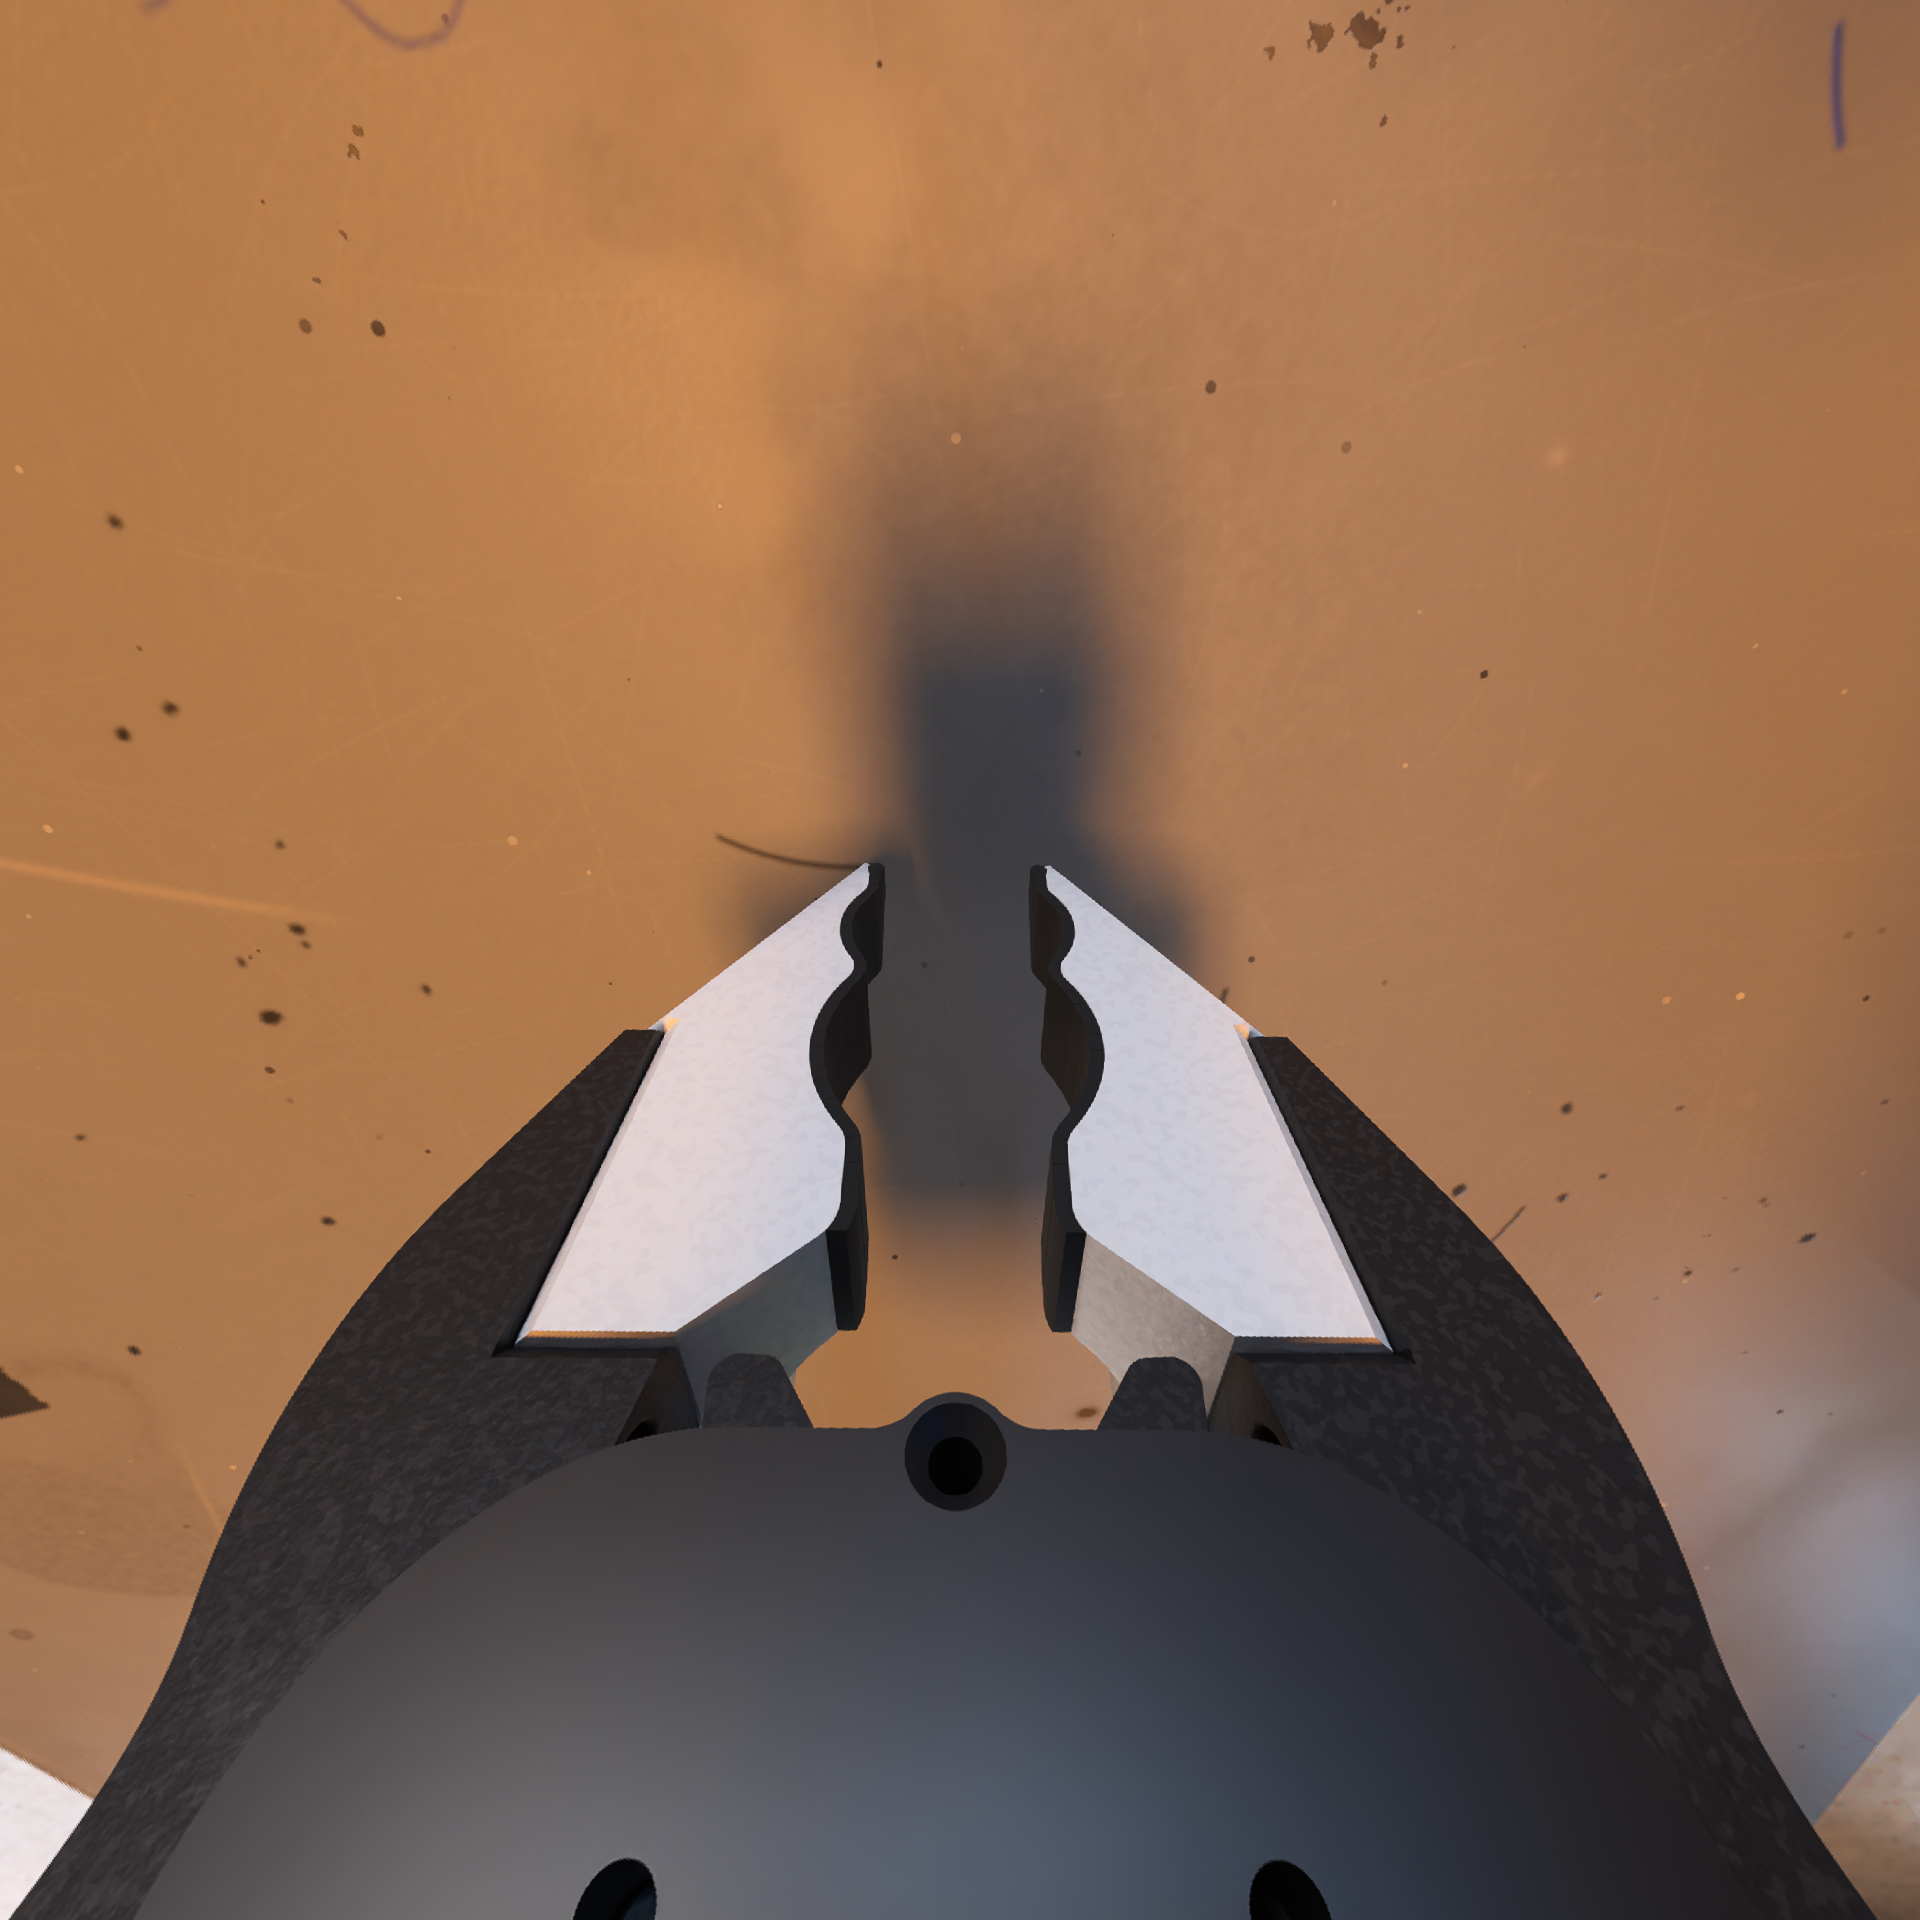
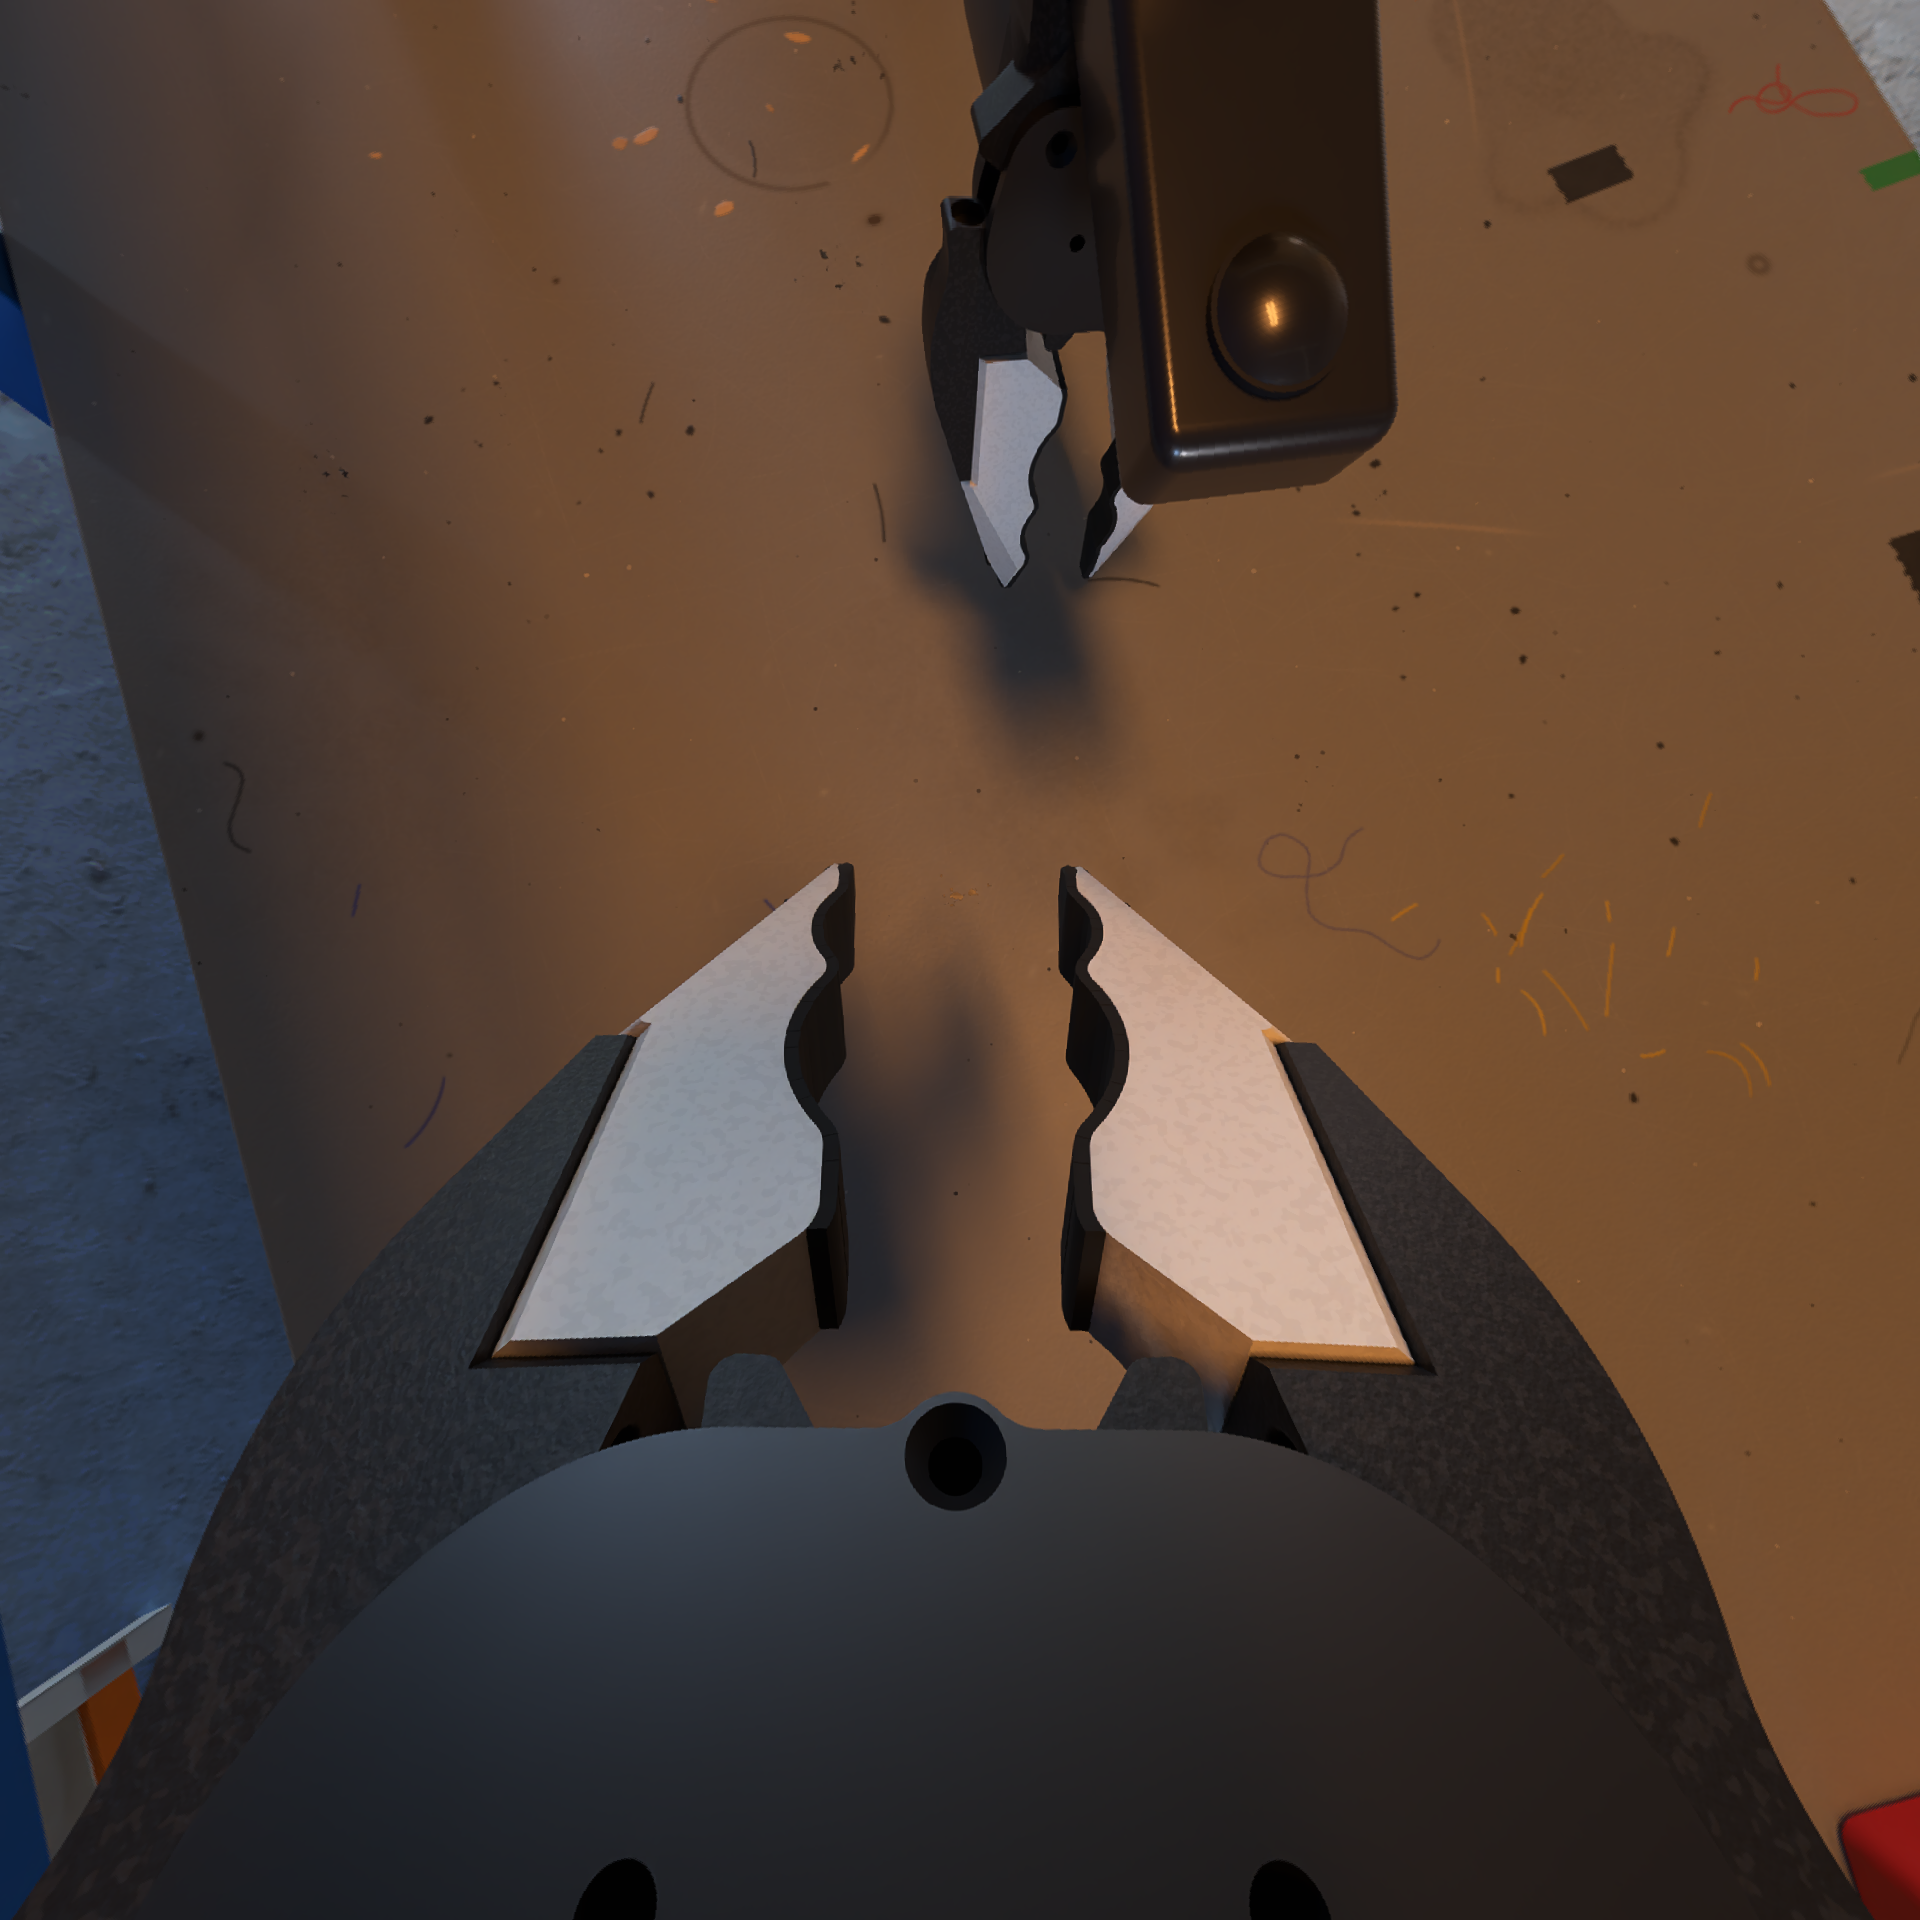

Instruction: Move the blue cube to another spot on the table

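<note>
No blue cube shows in either view. My left gripper point(image 1: 956, 868) is open and empty, its tips close above the brown table point(image 1: 416, 623), with its dark shadow just ahead. It also shows in the right wrist view point(image 2: 1044, 577), pointing down toward the table with nothing between its fingers. My right gripper point(image 2: 956, 868) is open and empty, hovering over the table point(image 2: 520, 623) and facing the left gripper from a short way off.
The table's left edge point(image 2: 135, 665) runs diagonally in the right wrist view, with grey floor point(image 2: 83, 935) beyond it. A red object point(image 2: 1886, 1860) sits at the bottom right corner. A dark patch point(image 2: 1590, 171) and a green strip point(image 2: 1891, 168) lie far right.
</note>
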Robot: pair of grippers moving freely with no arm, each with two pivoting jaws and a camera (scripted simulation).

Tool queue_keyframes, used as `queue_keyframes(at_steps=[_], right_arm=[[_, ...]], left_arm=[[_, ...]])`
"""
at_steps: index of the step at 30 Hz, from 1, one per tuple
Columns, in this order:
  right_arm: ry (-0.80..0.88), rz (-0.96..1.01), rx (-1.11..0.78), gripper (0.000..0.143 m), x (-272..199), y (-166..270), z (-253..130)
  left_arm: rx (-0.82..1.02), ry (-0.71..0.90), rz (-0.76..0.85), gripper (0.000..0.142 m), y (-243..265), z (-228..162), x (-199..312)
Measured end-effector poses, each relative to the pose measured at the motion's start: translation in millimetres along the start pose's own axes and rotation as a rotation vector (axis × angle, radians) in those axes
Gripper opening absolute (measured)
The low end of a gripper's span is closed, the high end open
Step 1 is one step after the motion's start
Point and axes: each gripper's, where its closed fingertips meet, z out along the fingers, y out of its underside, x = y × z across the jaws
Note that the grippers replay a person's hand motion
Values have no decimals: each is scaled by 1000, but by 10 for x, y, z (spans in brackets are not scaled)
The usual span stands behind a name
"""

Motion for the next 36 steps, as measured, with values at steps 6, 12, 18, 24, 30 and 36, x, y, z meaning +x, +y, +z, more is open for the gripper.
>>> queue_keyframes(at_steps=[6,12,18,24,30,36], right_arm=[[-16,14,10,39,-12,23,-24],[-3,20,57,39,-10,40,-122],[15,6,85,39,-11,8,-179],[3,-4,71,39,-26,-15,-146],[-21,-10,84,39,-69,-24,-142],[-36,9,60,39,-79,14,-93]], left_arm=[[58,32,-27,40,-37,-31,-11],[323,-87,-113,47,227,-849,-123],[436,-392,-434,46,1796,-1751,-426],[247,-338,-669,43,3056,-1320,-254],[83,-291,-436,42,3322,-717,-43],[9,-287,-328,38,3353,-533,-53]])
